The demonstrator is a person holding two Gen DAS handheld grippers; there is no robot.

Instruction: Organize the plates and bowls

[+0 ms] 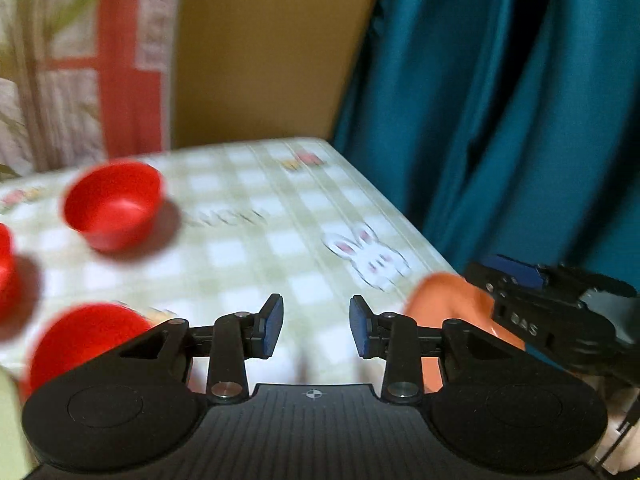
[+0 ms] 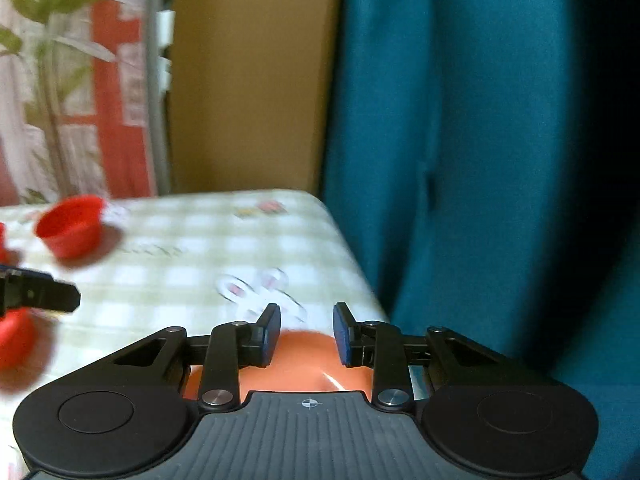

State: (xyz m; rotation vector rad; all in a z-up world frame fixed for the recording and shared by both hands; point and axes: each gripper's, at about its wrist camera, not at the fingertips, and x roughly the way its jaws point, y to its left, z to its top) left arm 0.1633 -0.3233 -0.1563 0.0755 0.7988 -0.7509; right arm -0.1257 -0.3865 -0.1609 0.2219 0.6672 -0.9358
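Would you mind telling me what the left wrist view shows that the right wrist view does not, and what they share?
Only the left wrist view shows the open left gripper whole, and the rabbit print fairly sharply. Only the right wrist view shows the open right gripper whole, above the orange plate, plus the potted plant. Both share the checked tablecloth, the far red bowl, that plate and the teal curtain.

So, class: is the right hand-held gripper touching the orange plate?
Cannot tell. In the right wrist view the open right hand-held gripper overlaps the orange plate; no gap or contact shows.
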